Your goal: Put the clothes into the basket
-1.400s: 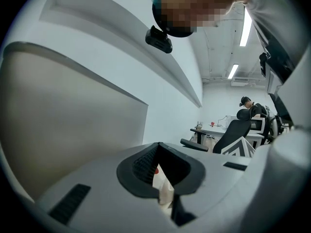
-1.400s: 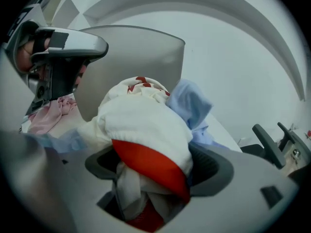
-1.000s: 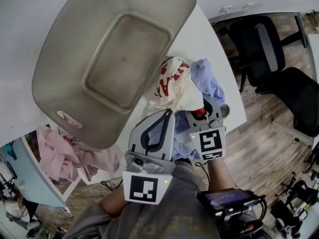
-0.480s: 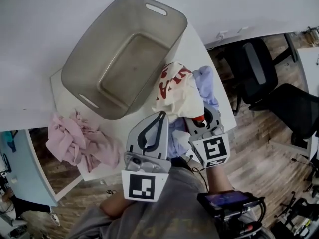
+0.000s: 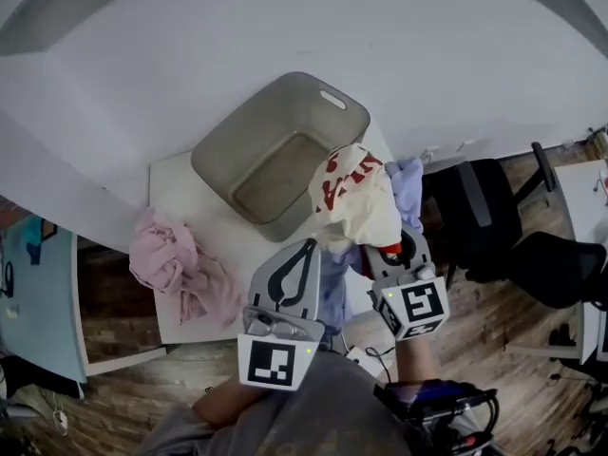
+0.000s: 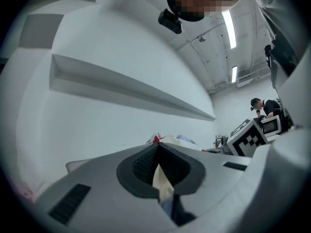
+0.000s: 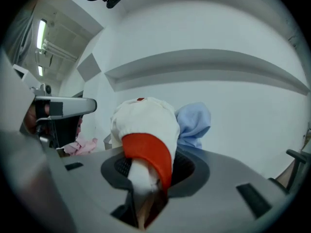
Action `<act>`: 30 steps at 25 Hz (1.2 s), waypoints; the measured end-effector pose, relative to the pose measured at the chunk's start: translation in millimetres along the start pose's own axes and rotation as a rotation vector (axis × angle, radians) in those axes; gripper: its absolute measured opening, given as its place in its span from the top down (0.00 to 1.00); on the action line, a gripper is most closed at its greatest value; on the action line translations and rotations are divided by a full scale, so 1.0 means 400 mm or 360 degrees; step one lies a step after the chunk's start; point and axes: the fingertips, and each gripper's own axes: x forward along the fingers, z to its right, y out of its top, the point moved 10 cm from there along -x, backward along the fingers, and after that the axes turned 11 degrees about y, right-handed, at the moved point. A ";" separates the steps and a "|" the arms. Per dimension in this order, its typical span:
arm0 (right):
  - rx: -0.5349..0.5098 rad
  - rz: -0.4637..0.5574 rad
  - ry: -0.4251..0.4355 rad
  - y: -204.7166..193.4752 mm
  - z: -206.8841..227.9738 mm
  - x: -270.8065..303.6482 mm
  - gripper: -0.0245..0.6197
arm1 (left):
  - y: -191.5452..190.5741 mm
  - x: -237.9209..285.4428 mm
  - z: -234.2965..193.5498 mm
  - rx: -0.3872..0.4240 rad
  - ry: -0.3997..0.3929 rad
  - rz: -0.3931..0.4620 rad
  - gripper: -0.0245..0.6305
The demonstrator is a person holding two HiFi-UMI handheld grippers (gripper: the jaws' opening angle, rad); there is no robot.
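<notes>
While both my tongs stay clamped on the cream T-shirt point(image 5: 353, 198), the head view has pulled back: the grey plastic basket point(image 5: 249, 126) now looks smaller, with the whole white table point(image 5: 173, 193) showing around it. The shirt has not gone in. Soft, crumpled and printed in red, it bulges against the basket's near right rim, so I judge the lift over the rim is yet to come. My left gripper point(image 5: 308, 246) pinches a thin cream fold. My right gripper point(image 5: 385, 252) bites a wad with an orange-red band. A pale blue garment point(image 5: 408, 180) touches the shirt's far side, and a rumpled pink garment point(image 5: 176, 266) lies left of the smooth-walled, rounded, empty basket.
</notes>
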 end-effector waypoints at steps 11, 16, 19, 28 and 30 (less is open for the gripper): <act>-0.0057 0.0305 0.0187 0.252 -0.009 0.104 0.74 | 0.079 -0.011 -0.125 0.0015 0.0252 0.0130 0.95; -0.0120 0.0375 0.0275 0.317 -0.015 0.197 0.73 | 0.095 0.007 -0.194 0.0094 0.0336 0.0178 0.95; -0.0102 0.0311 0.0319 0.320 -0.017 0.295 0.73 | 0.098 0.028 -0.254 0.0099 0.0382 0.0138 0.95; -0.0135 -0.0316 0.0436 0.165 -0.033 0.448 0.46 | 0.020 0.041 -0.327 0.0019 0.0452 -0.0007 0.95; -0.0129 -0.0331 0.0444 0.157 -0.033 0.429 0.46 | 0.008 0.040 -0.328 -0.0005 0.0439 -0.0032 0.95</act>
